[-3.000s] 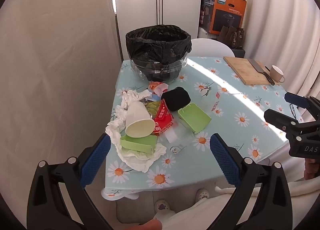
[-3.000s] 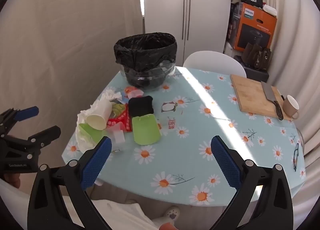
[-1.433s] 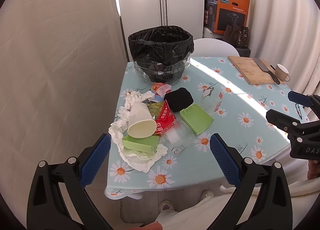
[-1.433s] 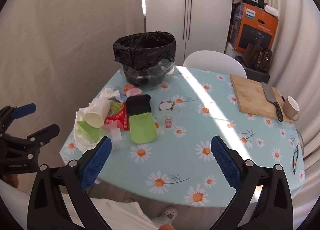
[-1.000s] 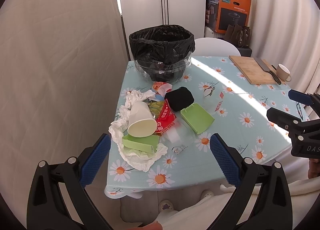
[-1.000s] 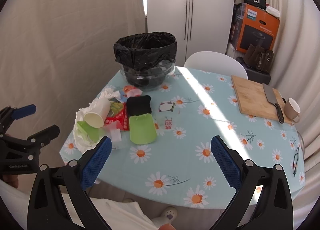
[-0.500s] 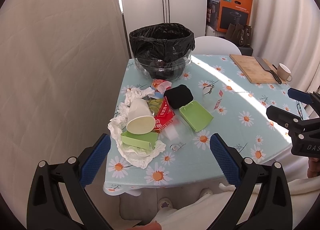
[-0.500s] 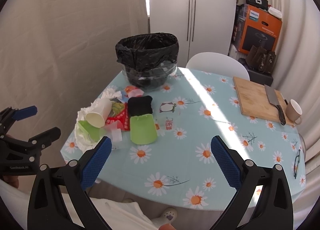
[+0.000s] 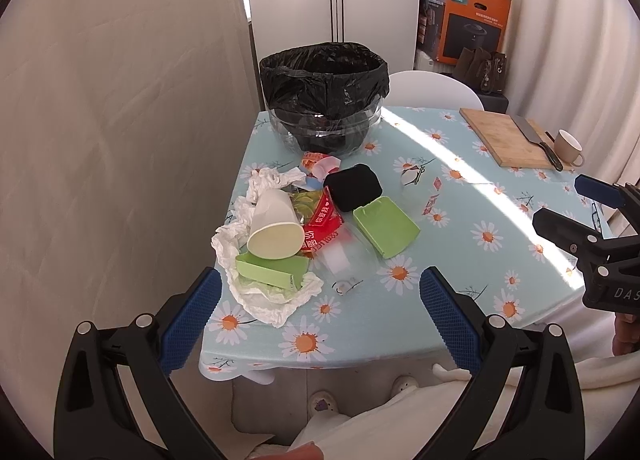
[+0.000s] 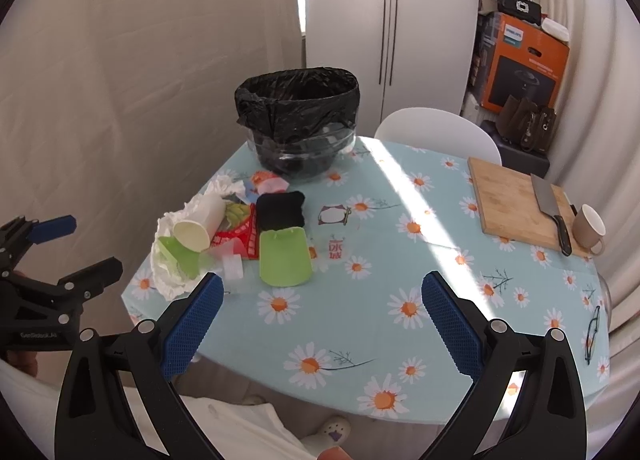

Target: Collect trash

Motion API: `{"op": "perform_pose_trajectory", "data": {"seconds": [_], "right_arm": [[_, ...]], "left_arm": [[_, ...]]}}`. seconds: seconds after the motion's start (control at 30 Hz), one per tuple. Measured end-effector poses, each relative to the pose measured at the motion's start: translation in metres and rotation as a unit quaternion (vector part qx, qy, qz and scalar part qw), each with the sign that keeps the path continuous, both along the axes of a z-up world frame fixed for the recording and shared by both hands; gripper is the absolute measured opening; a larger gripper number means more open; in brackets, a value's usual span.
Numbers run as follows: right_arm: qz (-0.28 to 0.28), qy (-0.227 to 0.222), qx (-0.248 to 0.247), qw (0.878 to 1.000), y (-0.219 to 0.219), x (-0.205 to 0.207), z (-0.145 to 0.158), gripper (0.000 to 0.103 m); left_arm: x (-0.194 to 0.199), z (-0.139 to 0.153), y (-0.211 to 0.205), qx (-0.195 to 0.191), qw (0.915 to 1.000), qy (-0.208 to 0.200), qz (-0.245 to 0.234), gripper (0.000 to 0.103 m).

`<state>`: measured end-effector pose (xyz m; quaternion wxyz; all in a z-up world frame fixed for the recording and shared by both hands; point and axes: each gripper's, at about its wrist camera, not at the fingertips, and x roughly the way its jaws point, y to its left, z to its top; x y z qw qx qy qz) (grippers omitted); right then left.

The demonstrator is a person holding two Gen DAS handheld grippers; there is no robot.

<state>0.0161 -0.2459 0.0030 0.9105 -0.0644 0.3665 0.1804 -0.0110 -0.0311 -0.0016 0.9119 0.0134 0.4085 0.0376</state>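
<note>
A trash pile lies on the table's left side: a white paper cup [image 9: 276,230] on its side, crumpled white tissue [image 9: 264,292], green plastic pieces [image 9: 386,225], a red wrapper [image 9: 322,225] and a black lump [image 9: 352,186]. The pile also shows in the right wrist view, with the cup [image 10: 200,223] and a green lid [image 10: 284,258]. A bin with a black bag [image 9: 324,91] stands behind it, also seen in the right wrist view [image 10: 298,123]. My left gripper [image 9: 318,312] is open and empty, short of the table's near edge. My right gripper [image 10: 320,318] is open and empty over the near edge.
A wooden cutting board [image 10: 516,203] with a cleaver [image 10: 550,205] and a beige mug [image 10: 588,230] sit at the table's right. Glasses [image 10: 592,336] lie near the right edge. A white chair [image 10: 436,131] stands behind the table. A curtain [image 9: 120,139] hangs on the left.
Both grippers have drifted slightly, so the table and trash pile shift a little in view. Both stay open and empty. The trash has not moved.
</note>
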Motion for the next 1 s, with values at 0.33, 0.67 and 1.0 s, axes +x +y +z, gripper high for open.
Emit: {"op": "perform_pose_trajectory", "data": {"seconds": [0.33,0.67,1.0], "right_arm": [[0.020,0.004,-0.004,1.000,-0.007,0.009,0.002,0.095],[0.057,0.017,-0.003,0.998,-0.019,0.032,-0.003,0.095],[0.119,0.025,-0.031,0.992,-0.038,0.046,-0.022,0.095]], "left_arm": [[-0.001,0.004,-0.005,0.006,0.9994,0.003,0.034,0.097],[0.004,-0.002,0.001,-0.018,0.9958,0.022,0.087,0.097],[0.001,-0.023,-0.003,-0.026,0.9881,0.051,0.143,0.097]]}}
